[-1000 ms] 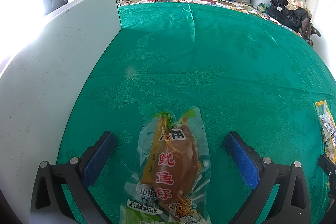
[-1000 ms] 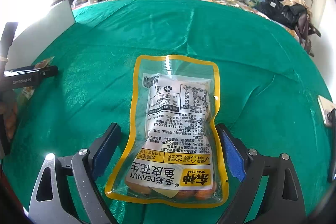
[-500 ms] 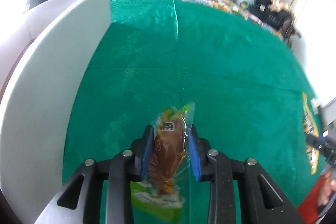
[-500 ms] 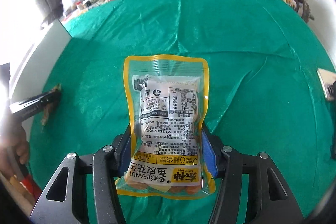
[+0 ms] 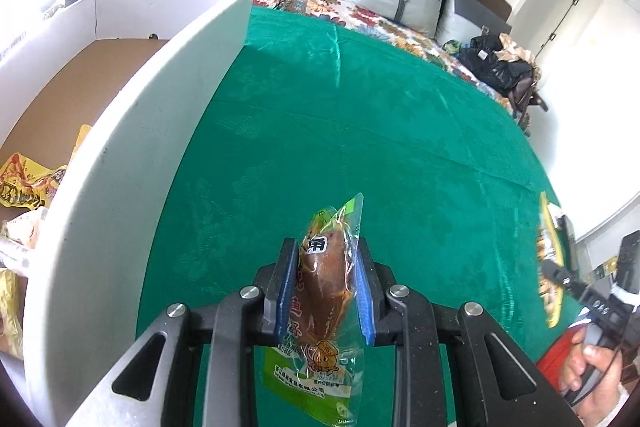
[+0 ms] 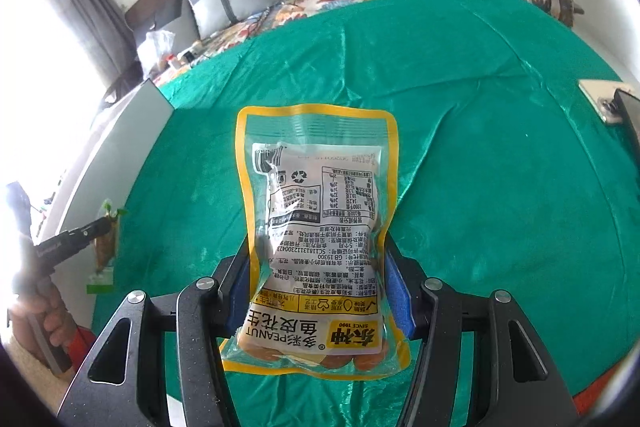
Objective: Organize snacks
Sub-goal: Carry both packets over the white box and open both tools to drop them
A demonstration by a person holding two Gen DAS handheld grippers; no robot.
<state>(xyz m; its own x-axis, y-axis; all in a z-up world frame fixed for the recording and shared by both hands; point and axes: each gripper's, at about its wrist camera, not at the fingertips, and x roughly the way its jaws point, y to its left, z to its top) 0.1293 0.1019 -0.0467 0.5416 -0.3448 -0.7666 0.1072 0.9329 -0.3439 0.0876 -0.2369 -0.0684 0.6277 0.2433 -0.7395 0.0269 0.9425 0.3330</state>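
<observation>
Left wrist view: left tool (image 5: 326, 291) clenched on one squid snack pouch (image 5: 326, 291), pads pressing its sides; pouch lifted clear of the green bedspread (image 5: 360, 115), long axis running along the fingers, sealed top pointing away; white cardboard box (image 5: 132, 155) lies just to the left of the tool, its near wall between pouch and interior; judged: this hand is the nearer to the box, coming move goes left over that wall. Count: at least two yellow packets (image 5: 28, 183) visible inside the box, more possibly hidden.

Right wrist view: right tool (image 6: 318, 297) grasping one peanut bag (image 6: 318, 239) at its lower half, held above the bedspread, long axis along the fingers; box wall far left, well apart; left tool seen there with its pouch.
</observation>
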